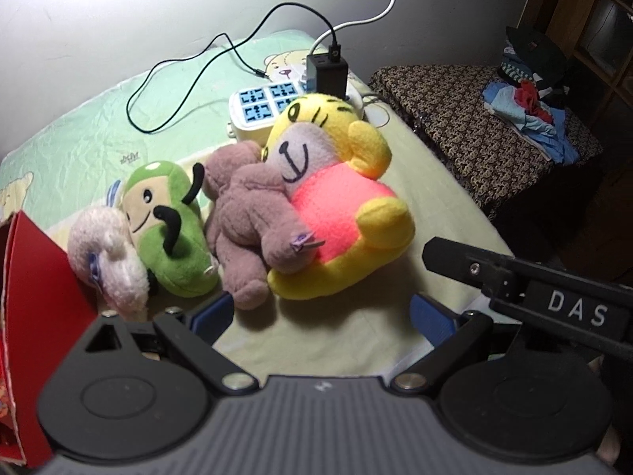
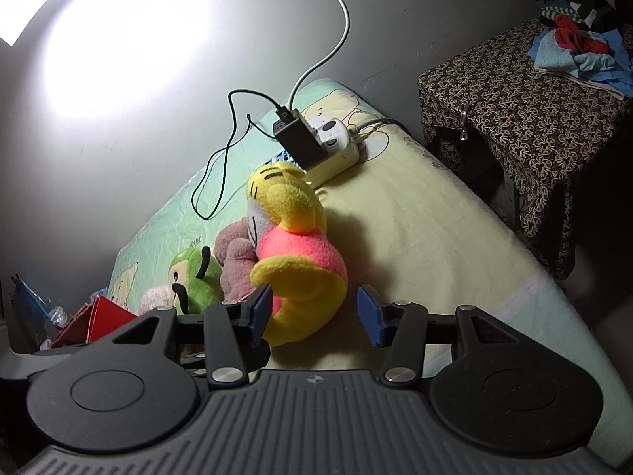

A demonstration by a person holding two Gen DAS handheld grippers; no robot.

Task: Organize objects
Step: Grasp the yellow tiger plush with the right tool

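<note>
Hovering low at the near edge of the bed (image 2: 455,237), the right gripper (image 2: 314,316) has its jaws spread wide, nothing clamped. Yellow plush (image 2: 294,249) in a pink shirt lies just ahead; its yellow foot sits between the blue pads (image 2: 261,308), brushing the left one as far as I can tell. Left gripper (image 1: 322,316) is also wide open and holding nothing, with the plush pile right in front of it: brown bear (image 1: 249,213) leaning against the yellow plush, green plush (image 1: 166,213) beside it, white fluffy plush (image 1: 108,257) at far left. Red box (image 1: 35,297) sits at the left edge. Behind the toys: white power strip (image 1: 257,111) with a black charger (image 1: 326,73) plugged in, black cable (image 1: 178,79) looping over the green-yellow sheet. Grey wall behind. Patterned-cloth stool (image 2: 530,118) beside the bed, clothes heap (image 2: 577,51) on top.
</note>
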